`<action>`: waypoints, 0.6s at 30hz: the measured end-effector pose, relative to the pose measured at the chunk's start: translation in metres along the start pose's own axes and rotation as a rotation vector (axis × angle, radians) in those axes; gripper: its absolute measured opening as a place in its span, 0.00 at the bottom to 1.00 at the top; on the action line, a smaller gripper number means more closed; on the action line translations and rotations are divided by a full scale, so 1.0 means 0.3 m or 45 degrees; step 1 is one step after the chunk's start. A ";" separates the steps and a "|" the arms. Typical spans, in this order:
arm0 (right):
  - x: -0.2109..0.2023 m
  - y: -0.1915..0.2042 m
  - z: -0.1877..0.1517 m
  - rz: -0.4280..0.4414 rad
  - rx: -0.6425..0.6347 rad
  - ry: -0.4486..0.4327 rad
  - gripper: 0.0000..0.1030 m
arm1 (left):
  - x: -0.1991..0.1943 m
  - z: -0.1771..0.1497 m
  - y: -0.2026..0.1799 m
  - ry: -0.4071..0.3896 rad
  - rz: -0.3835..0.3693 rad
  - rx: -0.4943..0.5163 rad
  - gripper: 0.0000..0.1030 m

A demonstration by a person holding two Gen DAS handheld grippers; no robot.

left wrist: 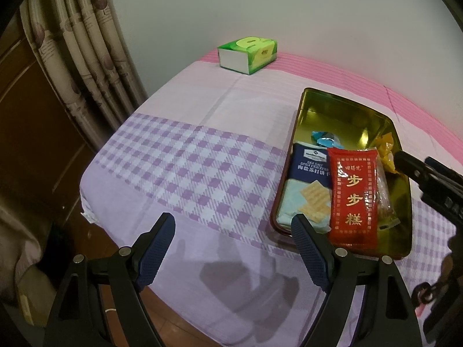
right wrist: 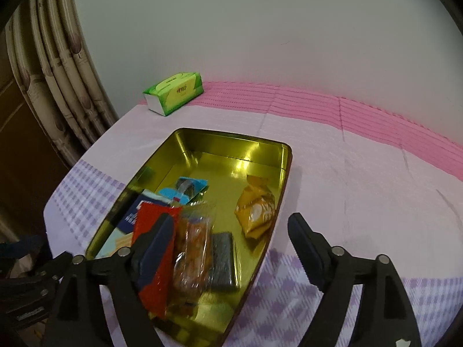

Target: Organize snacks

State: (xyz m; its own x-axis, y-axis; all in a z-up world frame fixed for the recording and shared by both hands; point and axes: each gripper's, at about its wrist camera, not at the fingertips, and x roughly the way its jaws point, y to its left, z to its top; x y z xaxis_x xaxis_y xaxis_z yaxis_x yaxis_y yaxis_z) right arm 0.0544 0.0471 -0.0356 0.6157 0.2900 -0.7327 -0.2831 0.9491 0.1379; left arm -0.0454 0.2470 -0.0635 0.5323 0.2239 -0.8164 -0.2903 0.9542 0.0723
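Left wrist view: the left gripper [left wrist: 233, 228] is held spread and empty over the checked cloth [left wrist: 185, 167], just beside the gold tin [left wrist: 403, 199], in which a blue cracker pack [left wrist: 309, 167] and a red cake pack [left wrist: 351, 196] are laid side by side. Seen from the right wrist, the right gripper [right wrist: 228, 232] is spread wide above the tin's near end with nothing clasped, a clear snack bag [right wrist: 192, 248] lying below it, a yellow packet [right wrist: 256, 208] resting by the tin's right wall, and a green tissue box [right wrist: 173, 92] set well apart by the wall.

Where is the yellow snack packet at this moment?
The yellow snack packet lies inside the gold tin, against its right wall in the right wrist view, apart from the clear-wrapped snack to its left.
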 end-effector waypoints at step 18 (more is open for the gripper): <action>-0.078 0.047 -0.179 -0.054 0.026 0.141 0.94 | -0.011 -0.016 -0.046 -0.007 0.006 0.087 0.80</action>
State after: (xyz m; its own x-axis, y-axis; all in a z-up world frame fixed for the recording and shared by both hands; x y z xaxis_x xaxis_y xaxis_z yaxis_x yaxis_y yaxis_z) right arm -0.0035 0.0470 -0.0523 0.5417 0.2350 -0.8071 -0.2424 0.9630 0.1177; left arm -0.0469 0.2321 -0.0645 0.5351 0.2293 -0.8131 -0.2379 0.9644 0.1154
